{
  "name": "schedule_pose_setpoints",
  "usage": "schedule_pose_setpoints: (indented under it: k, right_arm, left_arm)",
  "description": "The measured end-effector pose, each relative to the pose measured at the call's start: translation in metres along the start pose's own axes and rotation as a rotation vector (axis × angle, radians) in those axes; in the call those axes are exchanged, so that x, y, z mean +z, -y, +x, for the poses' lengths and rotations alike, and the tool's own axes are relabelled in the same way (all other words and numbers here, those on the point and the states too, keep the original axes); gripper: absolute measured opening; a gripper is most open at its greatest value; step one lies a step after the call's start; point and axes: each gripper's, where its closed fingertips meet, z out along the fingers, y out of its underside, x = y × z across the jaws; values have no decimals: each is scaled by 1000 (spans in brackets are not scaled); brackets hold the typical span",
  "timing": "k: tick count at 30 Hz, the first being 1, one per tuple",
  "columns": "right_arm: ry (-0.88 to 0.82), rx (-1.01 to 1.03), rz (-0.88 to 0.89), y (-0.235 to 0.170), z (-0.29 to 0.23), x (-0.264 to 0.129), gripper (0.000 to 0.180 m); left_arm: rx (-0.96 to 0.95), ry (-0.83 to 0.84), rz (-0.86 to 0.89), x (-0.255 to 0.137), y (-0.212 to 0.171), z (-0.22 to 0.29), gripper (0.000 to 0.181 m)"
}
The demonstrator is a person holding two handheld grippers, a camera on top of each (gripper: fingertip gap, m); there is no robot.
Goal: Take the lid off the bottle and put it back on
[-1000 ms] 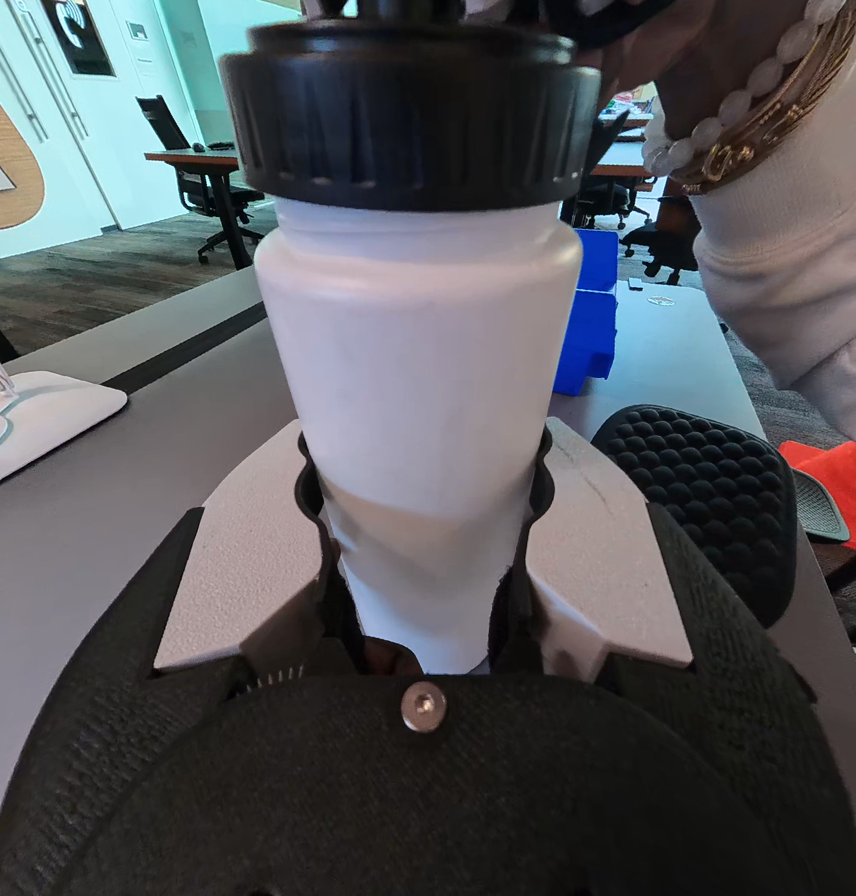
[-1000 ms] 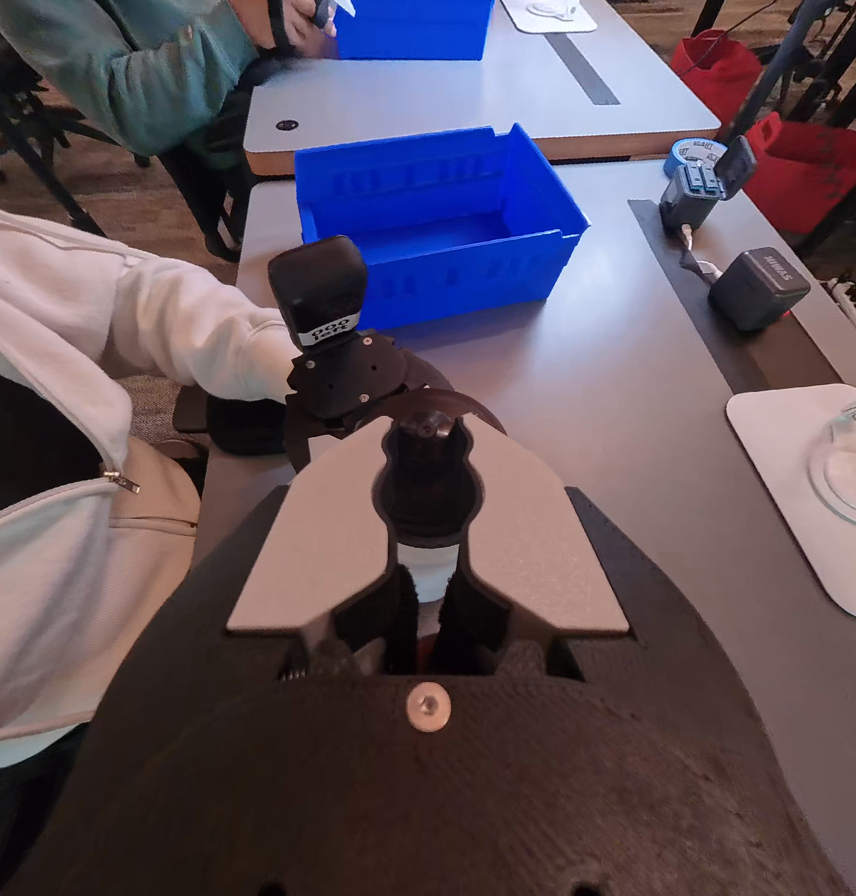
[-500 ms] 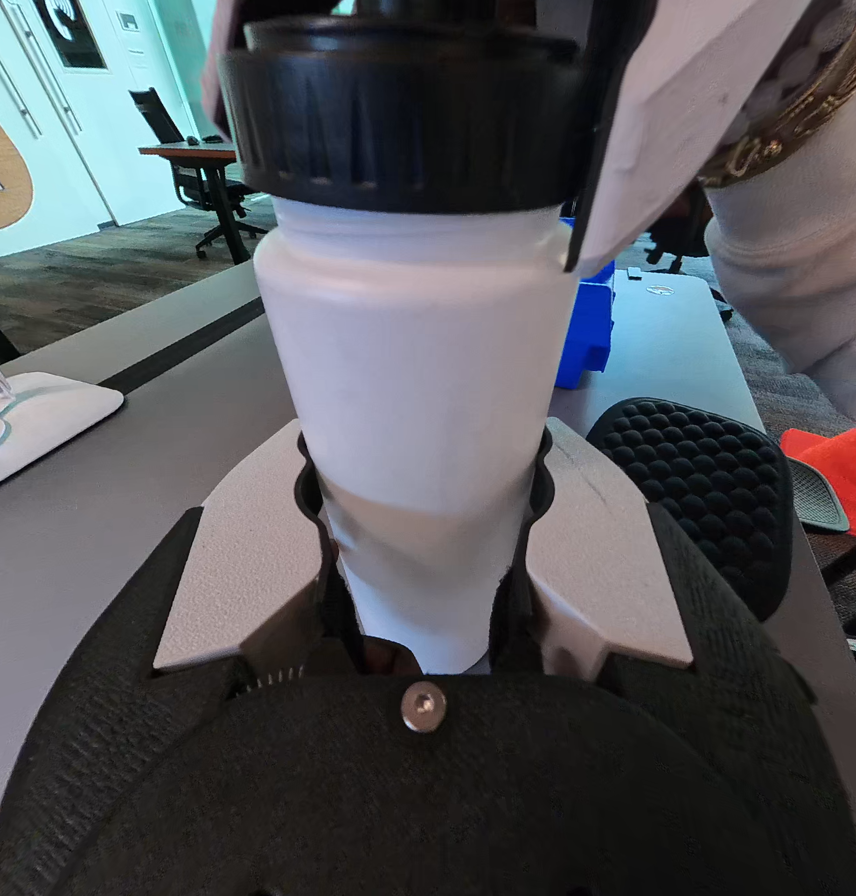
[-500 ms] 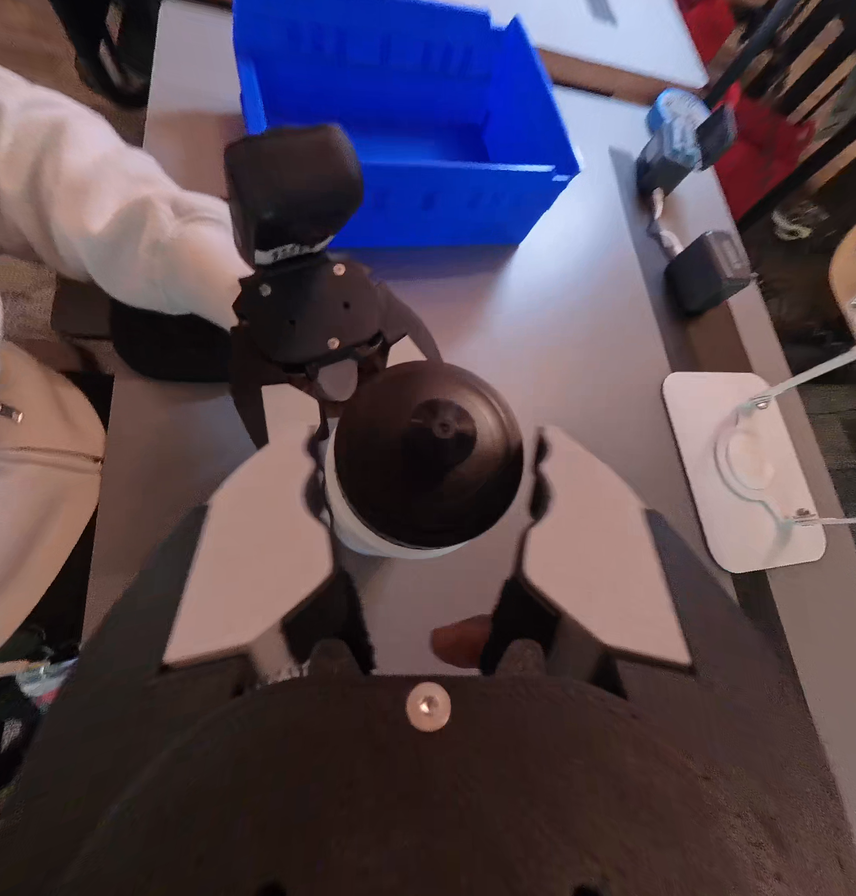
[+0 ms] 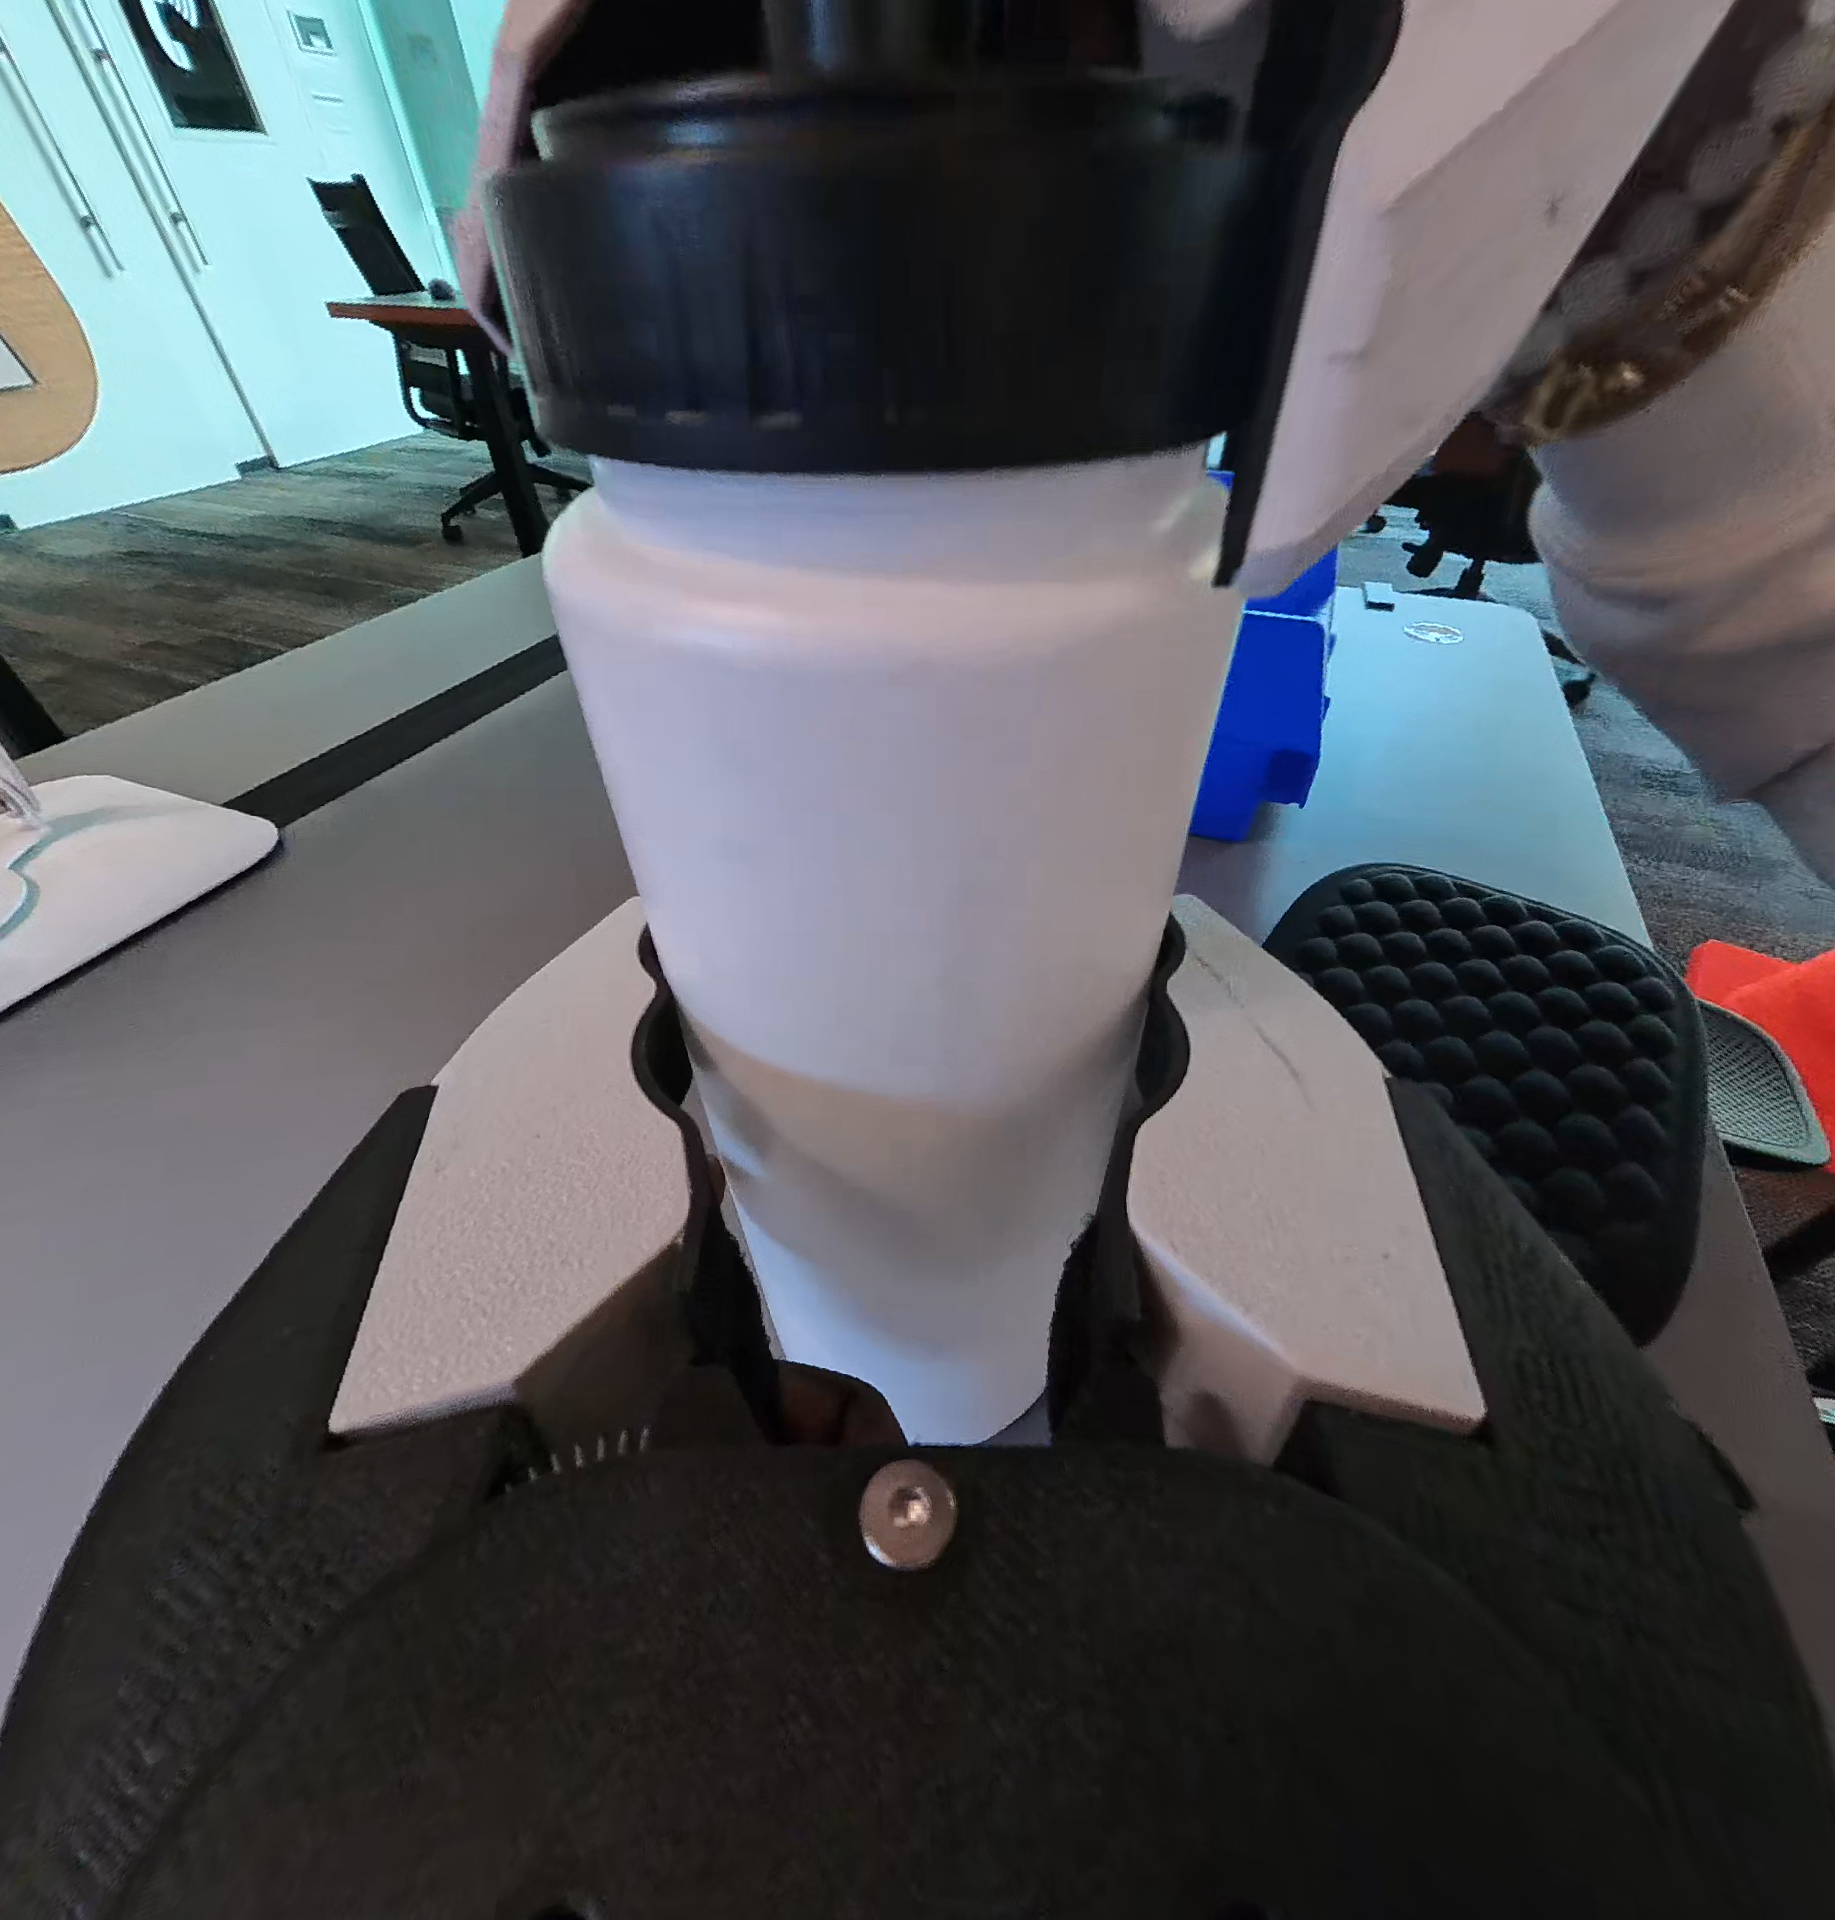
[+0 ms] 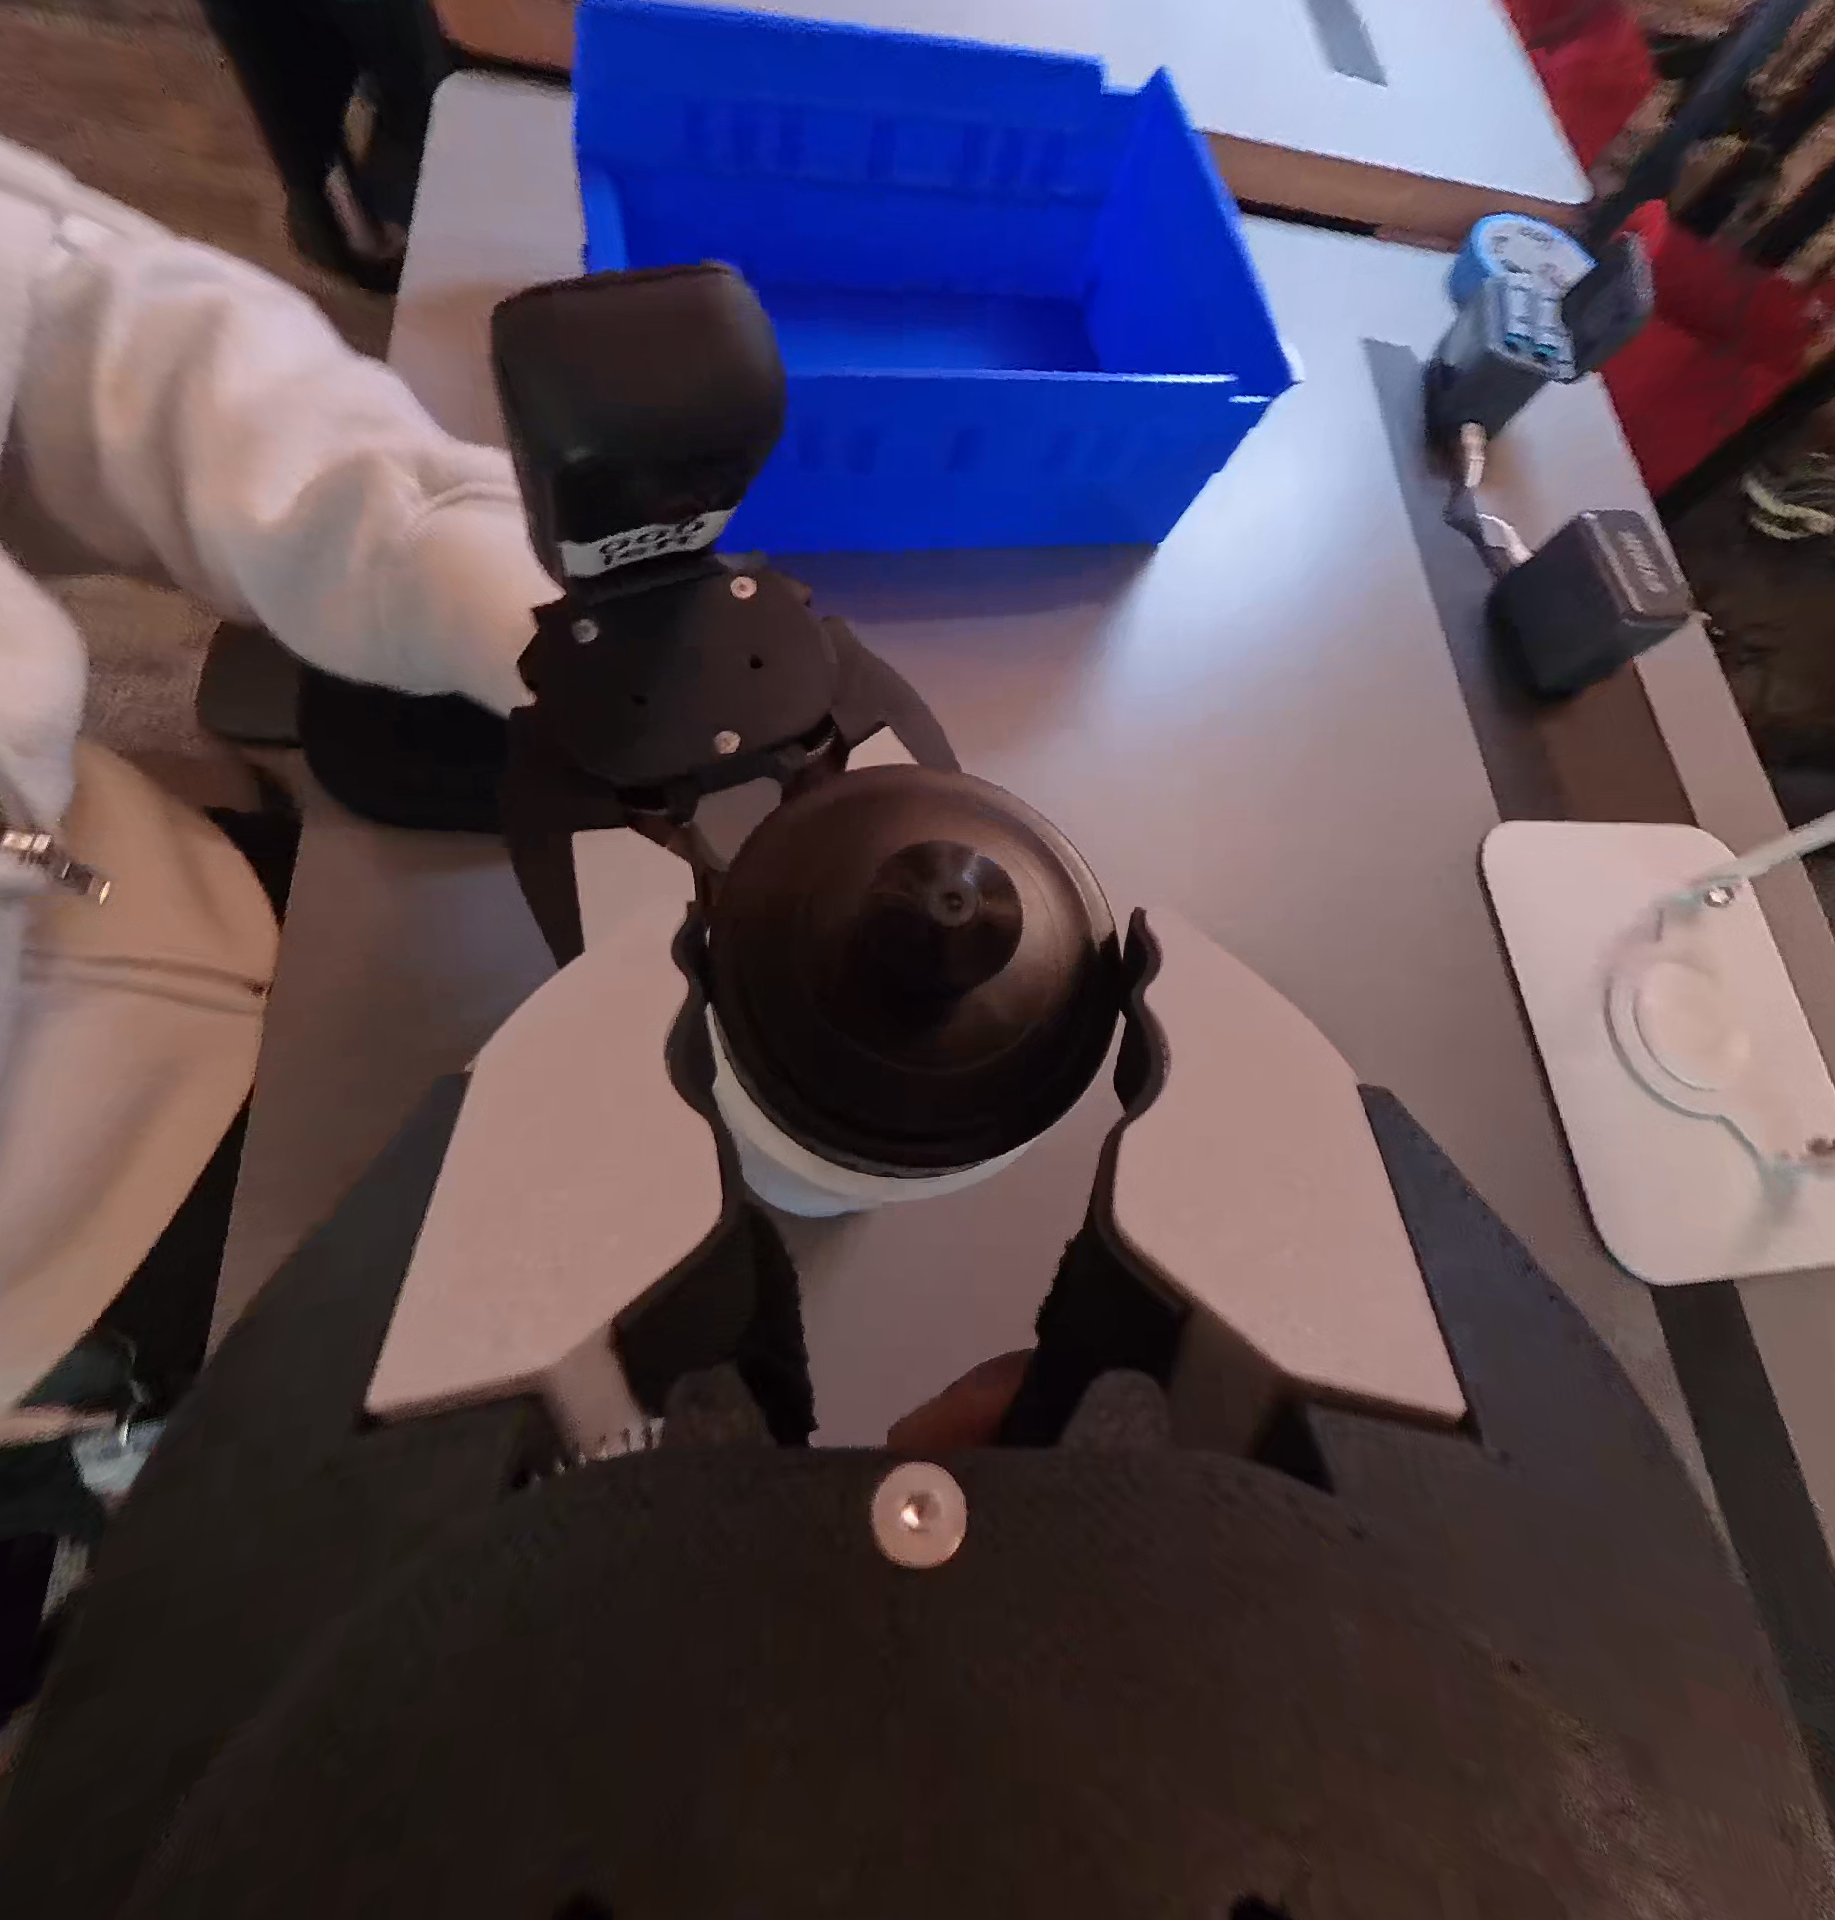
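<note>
A white bottle (image 5: 892, 727) stands upright on the grey table (image 6: 1256, 779) with a black ribbed lid (image 5: 861, 312) on its top. My left gripper (image 5: 908, 997) is shut on the bottle's lower body. My right gripper (image 6: 908, 966) comes down from above, and its two jaws press the left and right sides of the lid (image 6: 908, 987). In the left wrist view its grey fingers (image 5: 1308, 312) flank the lid. The bottle's white neck (image 6: 788, 1174) shows just under the lid. The left gripper's black body (image 6: 674, 675) sits behind the bottle in the right wrist view.
A blue bin (image 6: 944, 447) stands on the table beyond the bottle. A white stand base (image 6: 1671, 1039) lies to the right, and a black adapter (image 6: 1588, 603) and a blue device (image 6: 1515, 270) sit along the table's dark strip. A black mesh chair back (image 5: 1495, 1060) stands at the table edge. My right fingertips sit around 8 cm from my left ones.
My right gripper let go of the lid's spout, opened wide, dropped lower around the lid and closed in on its sides. My left gripper kept its hold on the bottle.
</note>
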Motion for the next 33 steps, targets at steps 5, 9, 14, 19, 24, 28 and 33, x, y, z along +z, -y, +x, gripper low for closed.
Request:
schedule_pose_setpoints:
  k: [5, 9, 14, 19, 24, 28, 33]
  right_arm:
    - [-305, 206, 5, -1, 8, -1, 77]
    - [-322, 275, 53, -2, -19, -4, 117]
    - [33, 277, 305, 11, -91, -34, 54]
    - [13, 60, 498, 18, -93, -54, 64]
    - [-265, 29, 608, 9, -4, -43, 114]
    - [-25, 34, 729, 17, -3, -23, 140]
    - [249, 58, 721, 26, -12, -6, 139]
  left_arm:
    - [4, 33, -11, 1, 0, -3, 86]
    - [0, 39, -14, 1, 0, -3, 86]
    - [-13, 42, -12, 0, 0, -5, 86]
    - [0, 34, -8, 1, 0, -4, 86]
    - [3, -3, -1, 0, 0, -1, 86]
    - [7, -54, 14, -1, 0, 4, 86]
    - [14, -112, 20, -2, 0, 11, 86]
